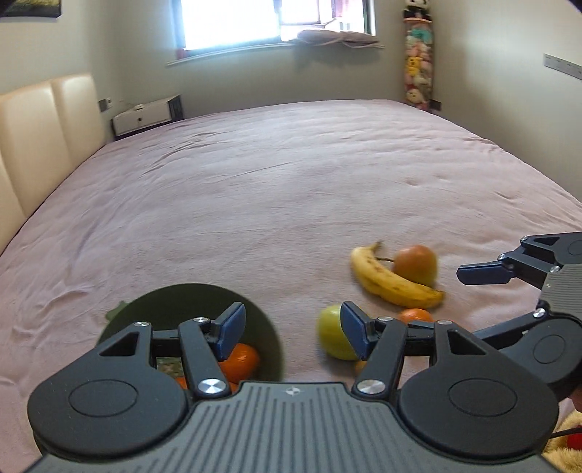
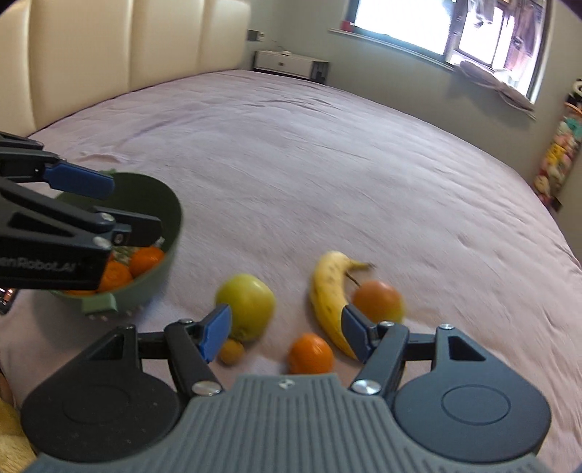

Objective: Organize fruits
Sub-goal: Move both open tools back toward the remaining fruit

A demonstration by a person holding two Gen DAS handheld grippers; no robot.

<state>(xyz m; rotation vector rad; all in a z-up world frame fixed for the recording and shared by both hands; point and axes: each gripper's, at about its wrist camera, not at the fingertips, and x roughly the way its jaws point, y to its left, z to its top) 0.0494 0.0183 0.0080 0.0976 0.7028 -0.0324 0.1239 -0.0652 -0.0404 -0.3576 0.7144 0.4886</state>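
Note:
A dark green bowl [image 1: 189, 302] [image 2: 160, 225] sits on the pink bed and holds several oranges [image 2: 145, 260] [image 1: 240, 360]. On the bed beside it lie a green apple [image 2: 245, 302] [image 1: 331, 333], a banana [image 2: 327, 294] [image 1: 389, 282], a reddish-orange fruit [image 2: 378, 298] [image 1: 416, 263], an orange [image 2: 311, 353] [image 1: 416, 314] and a small brownish fruit [image 2: 231, 351]. My left gripper [image 1: 291, 329] is open and empty, over the bowl's right rim. My right gripper [image 2: 285, 333] is open and empty, just above the loose orange.
The bed [image 1: 272, 189] stretches far ahead, with a cream headboard [image 1: 40, 138] on the left. A white nightstand [image 1: 145, 116] and a window [image 1: 269, 22] are beyond it. A stack of plush toys [image 1: 418, 65] stands at the far right corner.

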